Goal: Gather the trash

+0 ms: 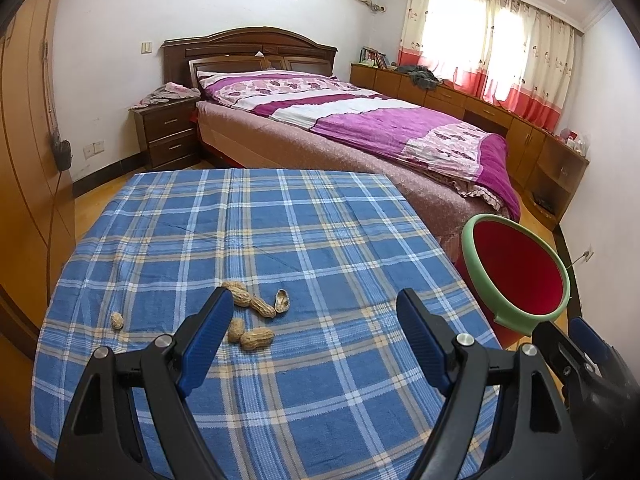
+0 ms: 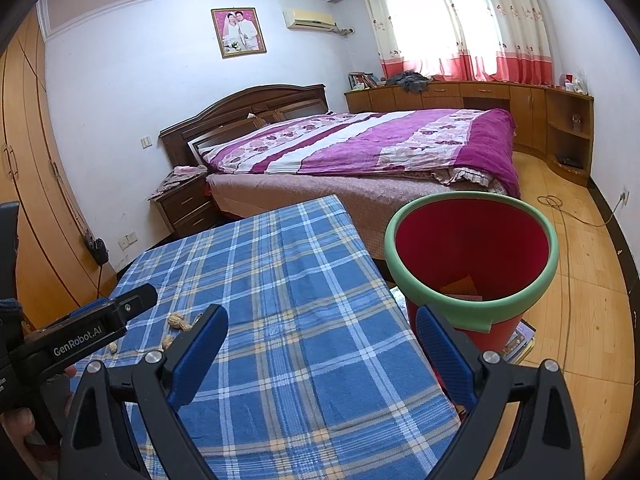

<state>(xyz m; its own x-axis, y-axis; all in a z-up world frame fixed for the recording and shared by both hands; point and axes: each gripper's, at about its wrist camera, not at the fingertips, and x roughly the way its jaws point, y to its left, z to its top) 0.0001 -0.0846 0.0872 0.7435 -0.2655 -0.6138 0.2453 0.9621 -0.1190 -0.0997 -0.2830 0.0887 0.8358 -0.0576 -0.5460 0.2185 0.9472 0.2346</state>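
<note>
Several peanut shells (image 1: 252, 314) lie on the blue plaid tablecloth (image 1: 280, 240), one apart at the left (image 1: 117, 320). My left gripper (image 1: 316, 308) is open and empty, its left finger just beside the shells. A red bin with a green rim (image 2: 472, 256) stands off the table's right edge; it also shows in the left wrist view (image 1: 516, 272). My right gripper (image 2: 322, 328) is open and empty, its right finger next to the bin's rim. The shells show small at the left in the right wrist view (image 2: 178, 322), by the left gripper (image 2: 100, 320).
A bed with a purple quilt (image 1: 360, 120) stands behind the table. A nightstand (image 1: 168, 132) is at its left and low cabinets (image 2: 480, 100) run under the window. A cable (image 2: 568, 216) lies on the wooden floor right of the bin.
</note>
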